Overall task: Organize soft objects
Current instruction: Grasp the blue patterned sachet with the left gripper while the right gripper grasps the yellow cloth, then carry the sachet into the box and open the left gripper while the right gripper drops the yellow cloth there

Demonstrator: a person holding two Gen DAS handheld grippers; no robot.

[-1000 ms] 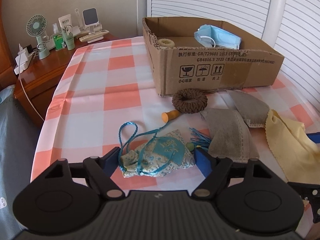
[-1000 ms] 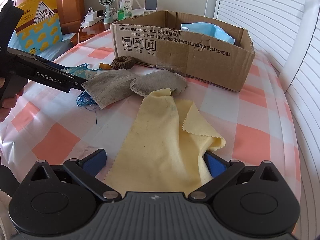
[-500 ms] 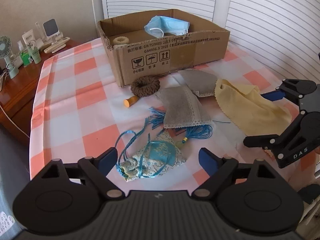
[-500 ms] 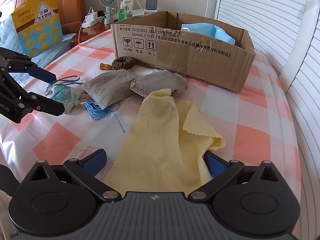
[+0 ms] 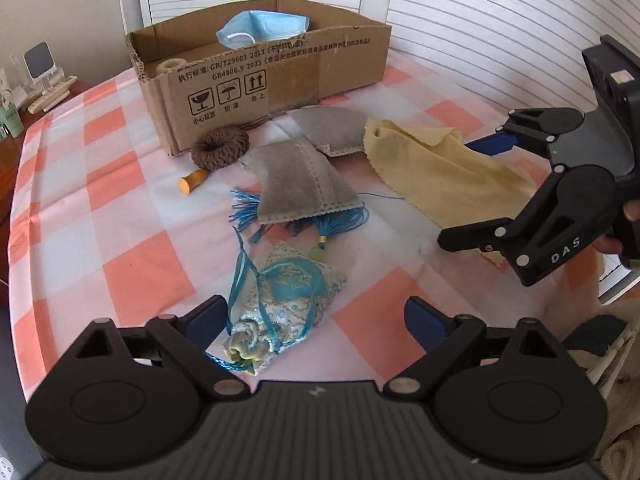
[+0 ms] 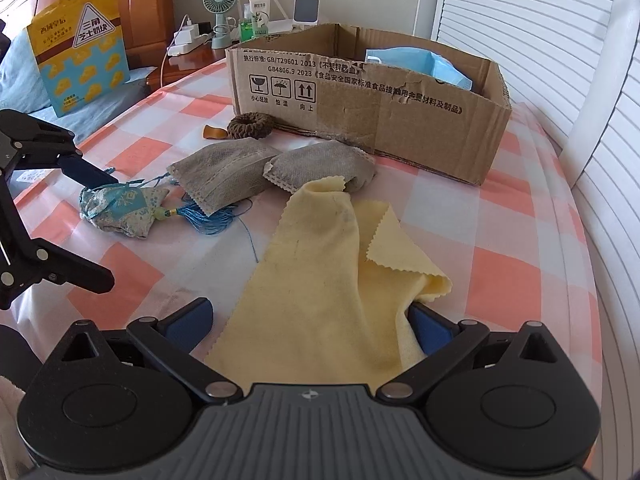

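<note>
A blue patterned sachet (image 5: 284,296) with cord and tassel lies on the checked tablecloth between the open fingers of my left gripper (image 5: 316,320); it also shows in the right wrist view (image 6: 120,210). Two grey pouches (image 5: 304,184) (image 5: 332,128) lie beyond it. A yellow cloth (image 6: 332,276) lies between the open fingers of my right gripper (image 6: 308,320), its near end under the gripper. A cardboard box (image 5: 280,84) at the back holds a blue face mask (image 5: 260,28) and a tape roll (image 5: 170,66).
A brown scrunchie (image 5: 220,148) and a small orange piece (image 5: 192,180) lie in front of the box. A nightstand (image 6: 188,60) with a fan, bottles and chargers stands beyond the bed's far left. White slatted panels rise behind and to the right.
My left gripper has opened, swung right and drawn back; the sachet now lies loose between its fingers with the tassel stretched out. My right gripper and the yellow cloth have not moved.
</note>
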